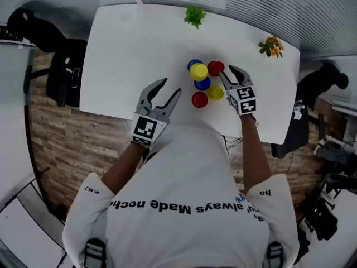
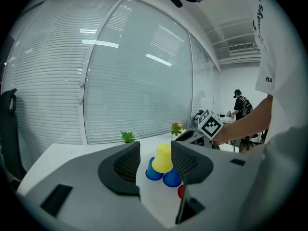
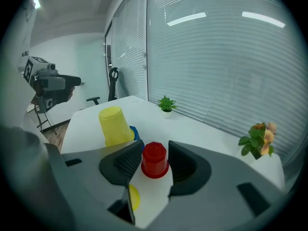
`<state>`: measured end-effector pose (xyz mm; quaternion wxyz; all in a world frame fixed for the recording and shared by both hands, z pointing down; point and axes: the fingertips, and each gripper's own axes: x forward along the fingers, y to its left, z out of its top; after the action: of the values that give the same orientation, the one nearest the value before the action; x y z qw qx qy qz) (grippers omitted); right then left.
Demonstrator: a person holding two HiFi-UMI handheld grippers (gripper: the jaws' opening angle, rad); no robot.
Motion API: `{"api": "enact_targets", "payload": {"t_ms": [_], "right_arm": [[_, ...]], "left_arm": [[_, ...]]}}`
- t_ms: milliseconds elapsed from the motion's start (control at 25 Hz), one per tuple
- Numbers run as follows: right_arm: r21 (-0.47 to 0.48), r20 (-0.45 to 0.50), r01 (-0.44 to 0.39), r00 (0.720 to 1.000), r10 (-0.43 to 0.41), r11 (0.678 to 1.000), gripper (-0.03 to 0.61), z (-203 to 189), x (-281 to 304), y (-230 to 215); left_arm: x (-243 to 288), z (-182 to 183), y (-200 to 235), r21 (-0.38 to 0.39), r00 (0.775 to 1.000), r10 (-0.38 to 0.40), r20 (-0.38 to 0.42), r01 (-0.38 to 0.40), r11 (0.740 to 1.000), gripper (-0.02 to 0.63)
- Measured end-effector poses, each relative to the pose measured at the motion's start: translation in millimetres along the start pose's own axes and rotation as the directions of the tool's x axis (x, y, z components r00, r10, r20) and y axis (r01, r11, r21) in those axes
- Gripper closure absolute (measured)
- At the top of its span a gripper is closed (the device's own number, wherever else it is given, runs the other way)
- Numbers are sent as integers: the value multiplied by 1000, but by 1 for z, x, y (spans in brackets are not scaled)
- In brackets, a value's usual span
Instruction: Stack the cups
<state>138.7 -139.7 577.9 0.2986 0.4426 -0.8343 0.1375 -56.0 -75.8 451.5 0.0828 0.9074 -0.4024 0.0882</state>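
Observation:
Several upturned cups cluster on the white table [image 1: 134, 43]. A yellow cup [image 1: 198, 71] stands on top of two blue cups [image 1: 202, 84]. A red cup [image 1: 216, 67] is at their right, and another red cup [image 1: 199, 99] and a yellow cup [image 1: 216, 92] stand nearer. My right gripper [image 1: 228, 72] is open right beside the far red cup. In the right gripper view that red cup [image 3: 154, 160] sits just beyond the open jaws [image 3: 155, 148], untouched. My left gripper [image 1: 170, 87] hangs open and empty left of the cluster, looking at the yellow cup [image 2: 163, 158].
A small green plant [image 1: 194, 15] stands at the table's far edge and an orange-flowered plant [image 1: 271, 46] at its far right corner. Black chairs [image 1: 64, 74] stand left of the table. A person [image 2: 240, 105] stands far off in the room.

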Motion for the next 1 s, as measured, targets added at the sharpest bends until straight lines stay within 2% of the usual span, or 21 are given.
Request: {"api": "enact_targets", "payload": {"t_ms": [320, 1000], "right_arm": [[6, -58, -41, 997, 42, 999, 353, -17, 29, 1], [-6, -102, -79, 992, 78, 997, 344, -27, 54, 1]], "left_arm": [[-3, -4, 3, -10, 1000, 13, -10, -14, 1000, 393], [-3, -9, 9, -28, 999, 26, -25, -27, 999, 393]]}}
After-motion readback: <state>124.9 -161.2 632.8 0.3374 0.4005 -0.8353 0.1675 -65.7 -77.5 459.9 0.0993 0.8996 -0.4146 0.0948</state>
